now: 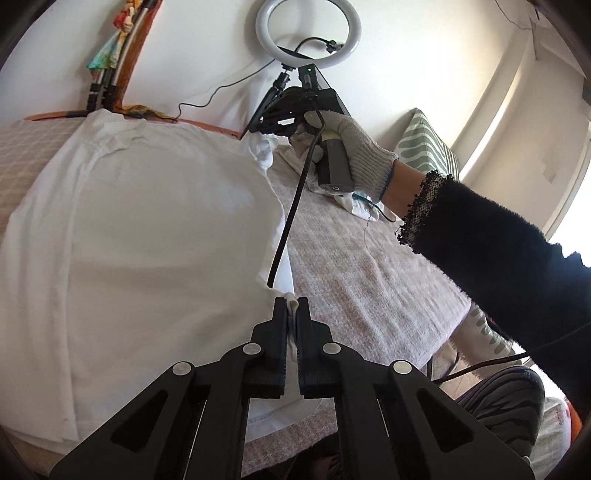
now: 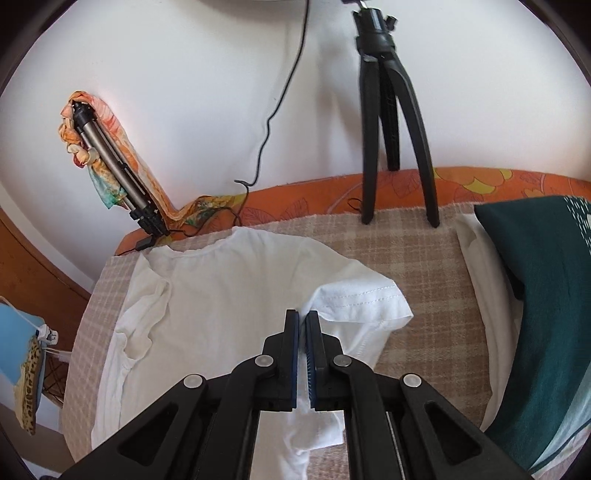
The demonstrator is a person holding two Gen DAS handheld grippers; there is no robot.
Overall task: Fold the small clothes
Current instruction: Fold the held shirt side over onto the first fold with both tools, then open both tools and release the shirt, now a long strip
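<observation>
A white short-sleeved cotton T-shirt [image 2: 229, 295] lies spread on a beige checked blanket [image 2: 424, 266] that covers a bed, its neckline toward the white wall. The left claw [image 1: 291, 306] is closed on a fold of the T-shirt's edge, the cloth pinched between its black fingers [image 1: 280, 325] and lifted off the blanket. The right claw [image 2: 302, 321] is likewise clamped on the T-shirt, near the right sleeve, which is doubled over onto the T-shirt's body with its stitched hem showing; white cloth runs between its blue-lined pads [image 2: 293, 350]. In the left wrist view, a hand in a grey knit glove [image 1: 354, 147] with a black fuzzy sleeve [image 1: 498, 251] holds the right tool's handle beyond the T-shirt's far edge, a black cable [image 1: 291, 214] trailing from it over the T-shirt. Behind the T-shirt, against the wall, stands a black tripod [image 2: 391, 122] carrying a white ring light [image 1: 308, 29]. To the right of the T-shirt lies a dark green patterned pillow [image 2: 535, 295]; left of its neckline, a folded metal tripod wrapped in an orange floral scarf [image 2: 110, 162] leans on the wall.
</observation>
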